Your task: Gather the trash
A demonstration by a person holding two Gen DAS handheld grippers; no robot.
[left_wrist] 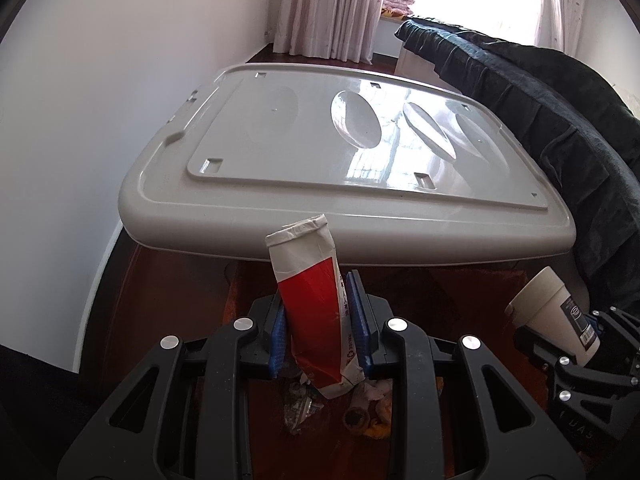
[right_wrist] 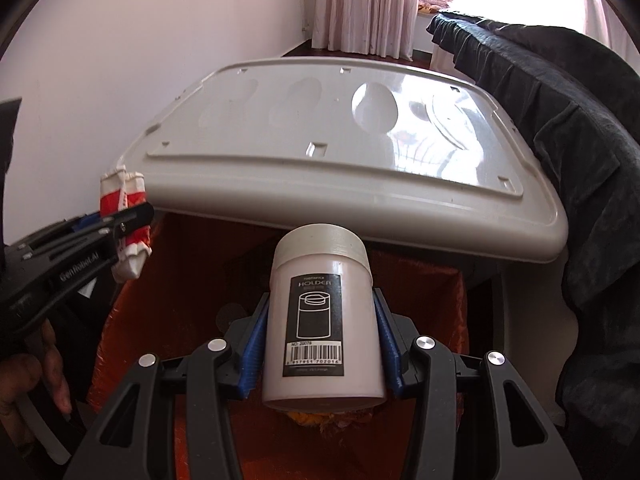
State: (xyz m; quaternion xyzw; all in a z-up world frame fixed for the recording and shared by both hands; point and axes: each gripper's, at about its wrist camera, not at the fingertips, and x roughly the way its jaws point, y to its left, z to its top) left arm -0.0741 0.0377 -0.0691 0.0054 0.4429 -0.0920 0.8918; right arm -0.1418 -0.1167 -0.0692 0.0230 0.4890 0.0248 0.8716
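Note:
My left gripper (left_wrist: 318,320) is shut on a crumpled red and white carton (left_wrist: 310,300), held upright over an orange-lined trash bin (left_wrist: 264,432); the carton also shows in the right wrist view (right_wrist: 128,216). My right gripper (right_wrist: 320,336) is shut on a white cylindrical toothpick holder (right_wrist: 320,320) with a black label, held over the same bin liner (right_wrist: 168,280). That holder appears at the right of the left wrist view (left_wrist: 554,312). Paper scraps and crumpled wrappers (left_wrist: 360,408) lie in the bin below the carton.
A large grey plastic lid (left_wrist: 320,168) stands raised just behind the bin; it also shows in the right wrist view (right_wrist: 340,160). A dark blanket (left_wrist: 560,112) drapes along the right. A white wall (left_wrist: 80,120) is on the left, curtains (left_wrist: 328,8) at the back.

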